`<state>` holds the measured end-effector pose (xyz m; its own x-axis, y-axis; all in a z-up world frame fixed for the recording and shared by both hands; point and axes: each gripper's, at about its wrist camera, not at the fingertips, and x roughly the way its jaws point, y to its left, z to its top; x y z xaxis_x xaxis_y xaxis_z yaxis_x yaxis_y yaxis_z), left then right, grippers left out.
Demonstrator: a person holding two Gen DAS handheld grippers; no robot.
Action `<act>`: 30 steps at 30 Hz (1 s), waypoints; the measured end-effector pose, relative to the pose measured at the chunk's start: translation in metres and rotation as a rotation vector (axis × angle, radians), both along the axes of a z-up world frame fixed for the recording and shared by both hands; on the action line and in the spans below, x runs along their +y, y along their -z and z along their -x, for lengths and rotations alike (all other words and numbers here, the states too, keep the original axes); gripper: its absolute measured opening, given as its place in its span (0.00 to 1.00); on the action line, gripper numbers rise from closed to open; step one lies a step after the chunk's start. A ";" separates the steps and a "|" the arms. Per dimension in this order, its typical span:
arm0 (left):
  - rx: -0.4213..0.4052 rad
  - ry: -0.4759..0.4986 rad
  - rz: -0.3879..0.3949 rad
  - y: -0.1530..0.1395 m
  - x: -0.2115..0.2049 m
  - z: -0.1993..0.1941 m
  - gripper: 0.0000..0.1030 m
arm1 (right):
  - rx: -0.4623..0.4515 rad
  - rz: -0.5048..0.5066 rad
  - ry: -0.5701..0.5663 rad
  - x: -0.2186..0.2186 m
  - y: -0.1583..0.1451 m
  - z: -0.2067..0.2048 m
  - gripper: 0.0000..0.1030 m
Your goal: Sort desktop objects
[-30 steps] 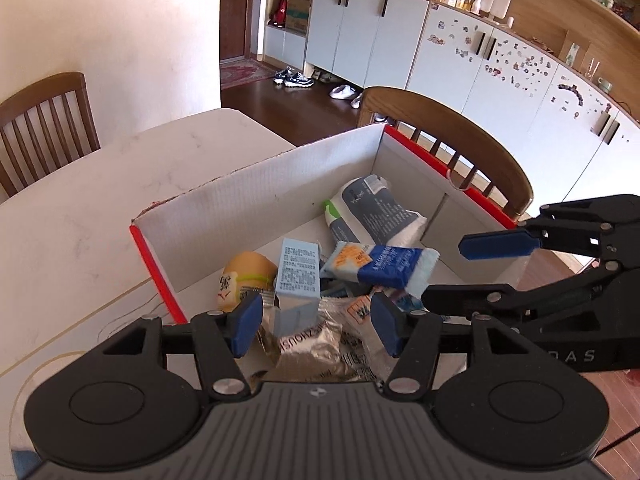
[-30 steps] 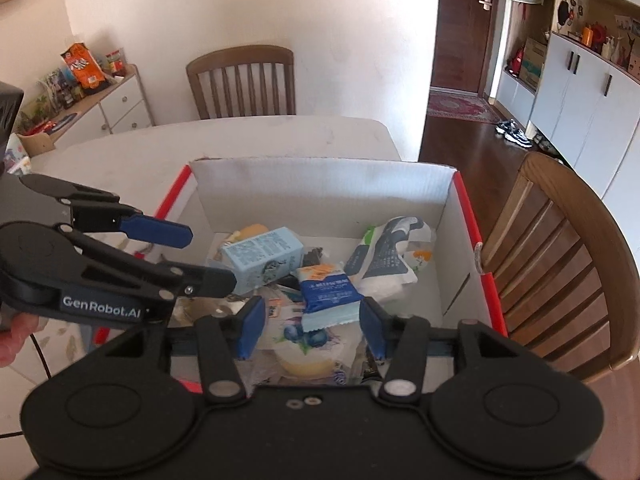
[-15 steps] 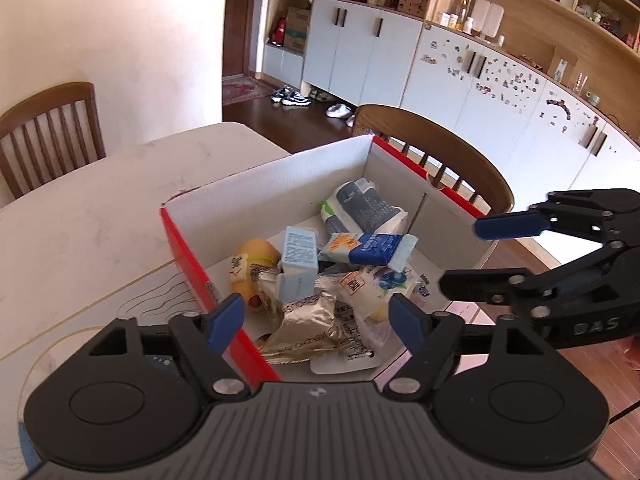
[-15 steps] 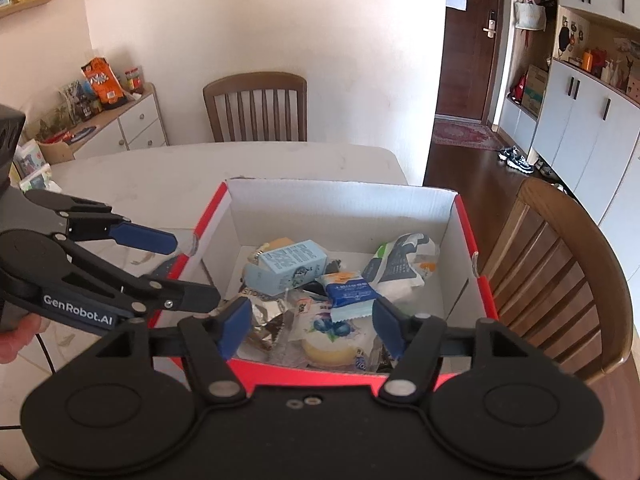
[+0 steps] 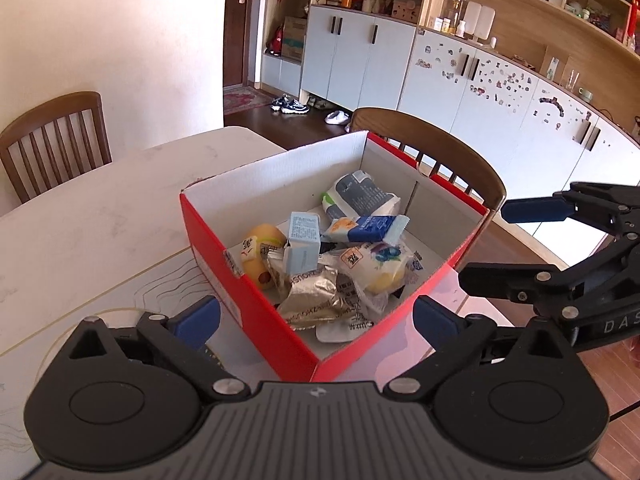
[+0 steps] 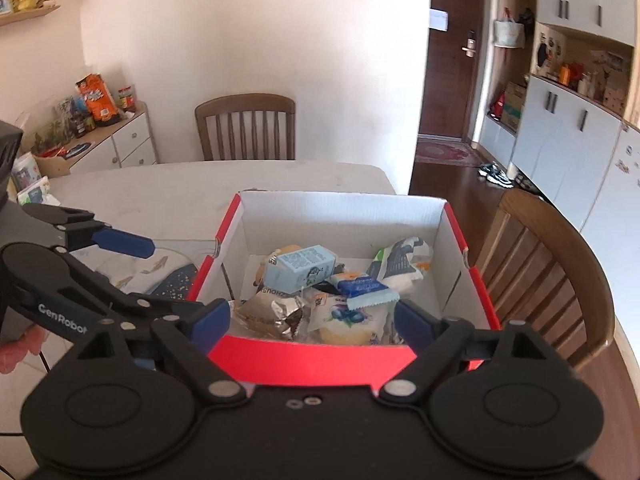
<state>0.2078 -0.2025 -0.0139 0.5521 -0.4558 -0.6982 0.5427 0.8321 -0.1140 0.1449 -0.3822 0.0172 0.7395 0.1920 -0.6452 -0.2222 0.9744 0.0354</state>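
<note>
The left gripper (image 5: 316,318) is spread wide and grasps nothing, its blue fingertips (image 5: 198,317) straddling the near corner of a red cardboard box with a white inside (image 5: 256,300) without touching it. The right gripper (image 6: 312,322) is likewise spread and empty, hanging just before the box's near red wall (image 6: 312,358); in the left wrist view it shows at the right edge, beside the box.

The box stands on the pale marble-patterned tabletop (image 5: 92,216) near its edge and holds a heap of snacks. A crinkled silver foil packet (image 5: 316,296) lies nearest. On it leans a small light-blue carton (image 5: 303,246), and left of that sits a yellow rounded packet (image 5: 260,256). A clear wrapped bun with a blueberry print (image 5: 376,268) lies to the right, with a blue-and-white wrapped bar (image 5: 366,228) on top. A white-and-dark-grey pouch (image 5: 360,196) rests toward the far wall.

Beyond the box stands a brown wooden chair (image 5: 436,148); another wooden chair (image 6: 246,128) stands at the far end of the tabletop.
</note>
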 end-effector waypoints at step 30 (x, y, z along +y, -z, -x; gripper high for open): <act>-0.046 -0.030 -0.026 -0.007 0.035 0.034 1.00 | 0.025 -0.085 0.128 0.015 0.008 0.037 0.86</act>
<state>0.1742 -0.1675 -0.0071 0.5972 -0.4207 -0.6829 0.5218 0.8504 -0.0675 0.1077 -0.3672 0.0091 0.7452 0.1522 -0.6493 -0.0948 0.9879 0.1227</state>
